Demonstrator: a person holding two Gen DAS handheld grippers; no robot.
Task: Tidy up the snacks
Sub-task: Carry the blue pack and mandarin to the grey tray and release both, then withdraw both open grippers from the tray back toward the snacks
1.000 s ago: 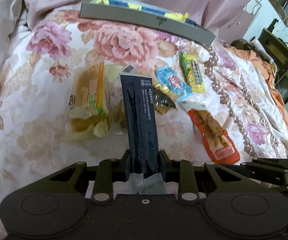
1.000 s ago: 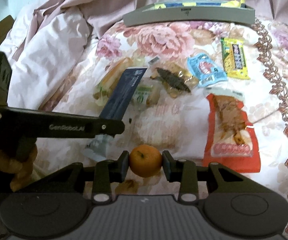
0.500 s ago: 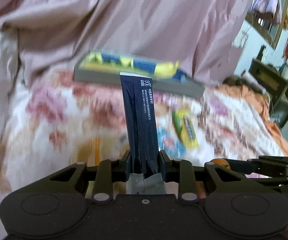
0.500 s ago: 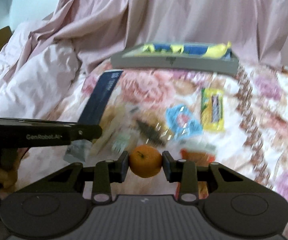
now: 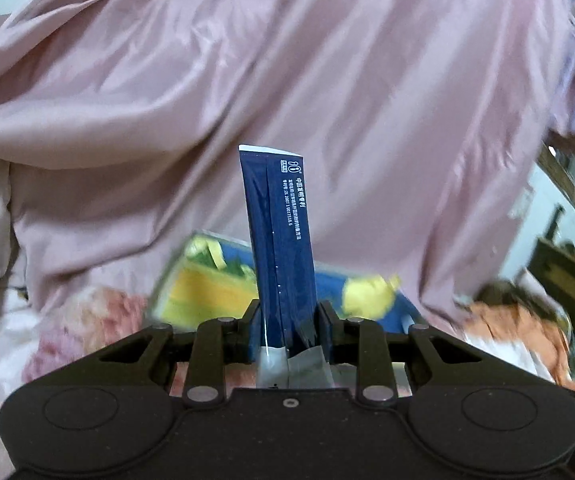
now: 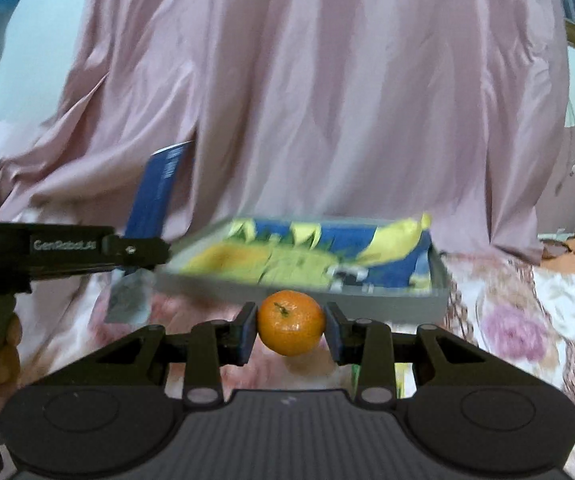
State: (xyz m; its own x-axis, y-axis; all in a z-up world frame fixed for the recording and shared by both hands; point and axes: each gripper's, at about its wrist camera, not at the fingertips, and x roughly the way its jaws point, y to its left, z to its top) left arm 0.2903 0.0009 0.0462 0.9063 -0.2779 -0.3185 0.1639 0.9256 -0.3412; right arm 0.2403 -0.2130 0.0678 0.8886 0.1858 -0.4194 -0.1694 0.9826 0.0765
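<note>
Holding a snack in each pair of tongs above the flowered bed.
The left tongs [image 5: 287, 330] are clenched on a tall dark-blue sachet [image 5: 279, 240], standing upright; the right tongs [image 6: 290, 330] grip a small mandarin [image 6: 290, 322]. Both hang just before the grey tray [image 6: 367, 300] lined in blue and yellow, at the bed's far edge under pink drapery [image 6: 327, 100].

- The right hand-held gripper [image 6: 290, 330] pinches a small orange mandarin [image 6: 290, 328] between its two fingers, stem facing the camera.
- Just beyond it a grey tray [image 6: 371, 305] lined with blue and yellow rests on the floral bed cover [image 6: 507, 320].
- At left, the left hand-held gripper [image 6: 143, 249] holds a dark blue packet [image 6: 157, 192] pointing upward.
- Pink drapery [image 6: 327, 100] fills the background.
</note>
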